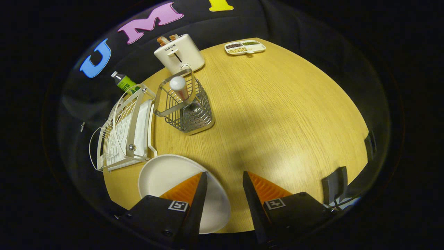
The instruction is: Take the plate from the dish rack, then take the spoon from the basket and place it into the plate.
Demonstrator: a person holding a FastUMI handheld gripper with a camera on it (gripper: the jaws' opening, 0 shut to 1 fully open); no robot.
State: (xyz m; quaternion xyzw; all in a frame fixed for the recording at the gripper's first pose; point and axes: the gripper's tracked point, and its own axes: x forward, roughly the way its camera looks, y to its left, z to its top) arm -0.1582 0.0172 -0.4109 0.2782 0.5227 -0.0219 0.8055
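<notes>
From the camera on my tool point(224, 177), I look down on a round wooden counter point(277, 114). My tool's 2 fingers are spread apart with nothing between them but bare counter; they pinch nothing.

The plate point(166, 173) lies flat on the counter, out of the dish rack point(121, 135) and just in front of it. It is a plain off-white plate, oval in this view, with a shallow raised rim and nothing in it. My left finger point(199, 194) crosses over its near right part; whether it touches the plate I cannot tell. My right finger point(253, 194) is over the counter, clear of the plate.

The dish rack is a pale wire frame over a white tray, standing at the counter's left edge, beyond the plate.

The spoon point(180, 86) stands upright in the basket point(187, 107), a wire caddy just right of the dish rack and well beyond my fingers. The spoon's rounded white end sticks up above the basket's rim, with a pinkish stem below it running down inside.

Behind the basket sits a cream toaster point(178, 53) with bread in its slots. A green-labelled bottle point(124, 82) stands behind the dish rack. Across the counter on the far side rests a white divided tray point(245, 47) holding 3 kinds of grains.
</notes>
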